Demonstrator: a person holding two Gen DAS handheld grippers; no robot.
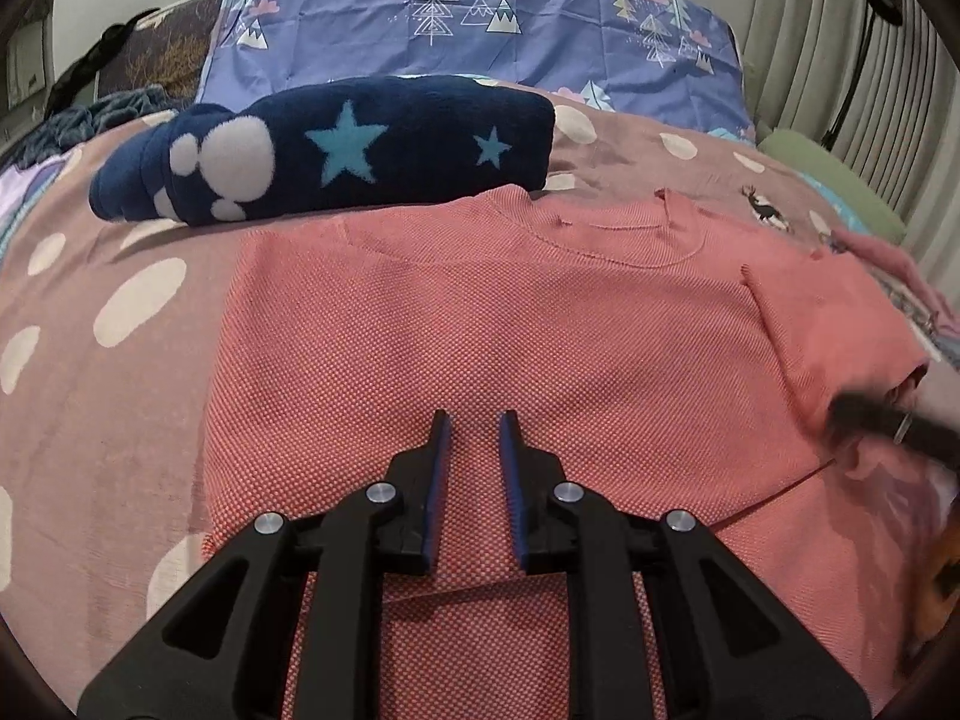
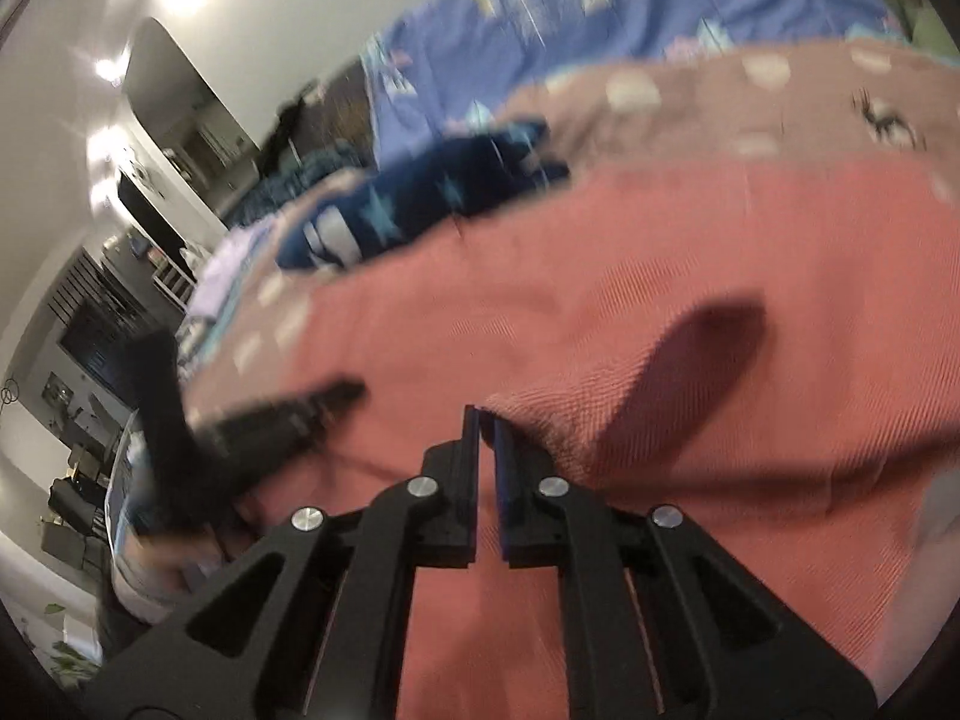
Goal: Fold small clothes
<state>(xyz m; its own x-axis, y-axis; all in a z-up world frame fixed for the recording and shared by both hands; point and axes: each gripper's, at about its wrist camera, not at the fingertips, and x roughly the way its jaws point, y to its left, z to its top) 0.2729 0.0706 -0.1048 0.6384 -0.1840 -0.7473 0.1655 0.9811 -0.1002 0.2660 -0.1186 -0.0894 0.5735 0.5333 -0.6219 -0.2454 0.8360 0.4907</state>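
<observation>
A coral-pink knit shirt [image 1: 480, 312] lies flat on the bed with its collar at the far side. My left gripper [image 1: 476, 420] rests over the shirt's near part, jaws a narrow gap apart, with a folded layer of the cloth caught between the pads near their base. At the right edge of the left wrist view, my right gripper [image 1: 870, 420] is a dark blur by the short sleeve. In the blurred right wrist view, the right gripper [image 2: 485, 417] is shut on an edge of the shirt [image 2: 720, 252] and lifts it into a ridge. The left gripper [image 2: 288, 414] shows there as a dark blur.
A folded navy fleece with stars [image 1: 336, 150] lies just beyond the shirt's left shoulder. The bedspread [image 1: 90, 330] is dusty pink with white spots. A purple-blue tree-print pillow [image 1: 480, 18] stands at the head, a green cushion [image 1: 840, 180] and curtains to the right.
</observation>
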